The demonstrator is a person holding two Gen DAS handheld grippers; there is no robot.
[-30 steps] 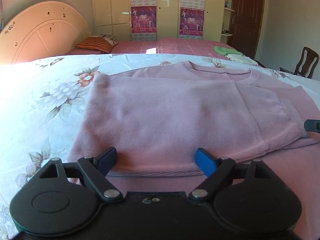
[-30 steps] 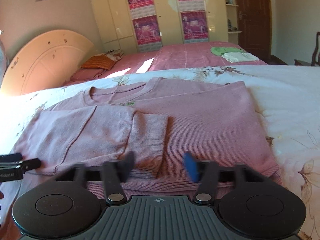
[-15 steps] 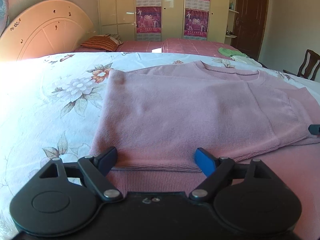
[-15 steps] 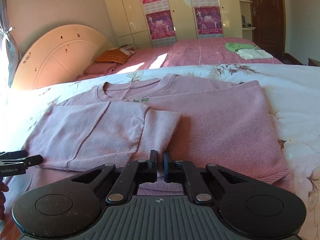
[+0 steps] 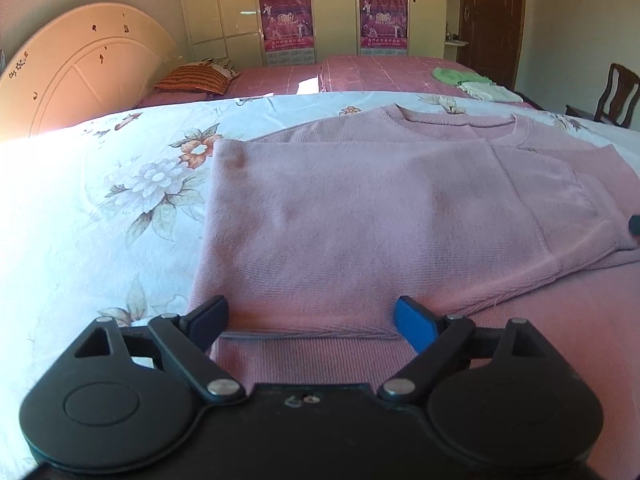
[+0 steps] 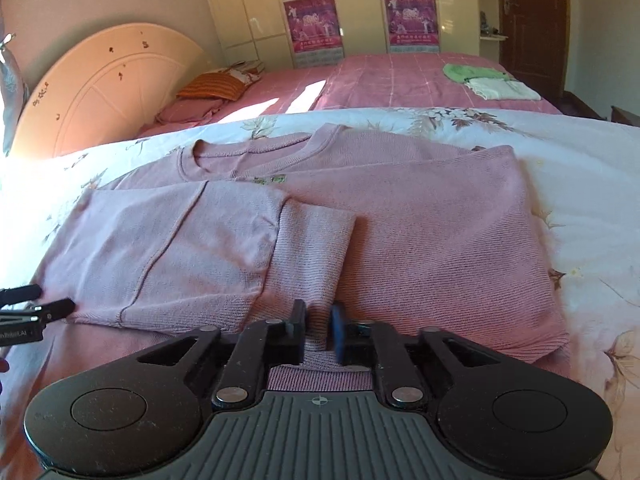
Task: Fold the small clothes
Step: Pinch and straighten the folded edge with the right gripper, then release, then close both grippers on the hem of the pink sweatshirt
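1 pink sweater (image 6: pixel 420 240) lies center frame on floral bed (image 5: pixel 100 200), 1 sleeve folded across. Left gripper (image 5: pixel 310 322) jaws spread wide at hem. Right gripper (image 6: pixel 318 330) jaws pinch hem fabric, bottom center.

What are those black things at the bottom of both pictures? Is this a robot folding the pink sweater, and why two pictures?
No robot here: a person holds a hand tool in each hand, each with two jaws and a small camera looking forward along them. So each picture comes from one tool.

The left gripper has its jaws wide apart, sitting at the near edge of the pink sweater, holding nothing. The right gripper has its jaws nearly together with a bit of the sweater's bottom hem pinched between them; its blue pad is blurred.

The sweater lies on a floral bedsheet, with one sleeve already folded across the front. Behind is a second bed with a pink cover, a striped pillow and small folded clothes.
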